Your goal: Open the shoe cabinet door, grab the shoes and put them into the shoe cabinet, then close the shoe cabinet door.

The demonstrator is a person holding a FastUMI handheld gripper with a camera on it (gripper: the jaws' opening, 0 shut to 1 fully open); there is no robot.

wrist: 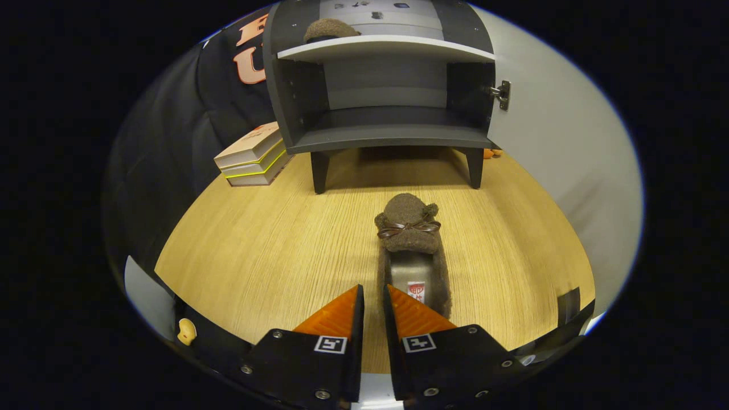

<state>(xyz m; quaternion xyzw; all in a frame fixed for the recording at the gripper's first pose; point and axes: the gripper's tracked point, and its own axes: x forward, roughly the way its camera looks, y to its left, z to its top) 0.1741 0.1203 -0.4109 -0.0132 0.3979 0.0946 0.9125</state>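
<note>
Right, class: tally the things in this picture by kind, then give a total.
Brown slippers: 2, one on the floor just ahead of the gripper, one on the upper shelf
Shoe cabinets: 1, door open
Books: 2, stacked
Total: 5

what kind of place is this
Likely a staged home entryway in a booth: an open shoe cabinet on a wood floor, a slipper just ahead of the nearly closed fingers.

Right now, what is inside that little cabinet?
One brown fuzzy shoe sits on the upper shelf of the open cabinet; the lower compartment looks bare. The shelf edge hides the shoe's underside. The second shoe lies on the floor, its left side wall between the near-closed fingers.
</note>
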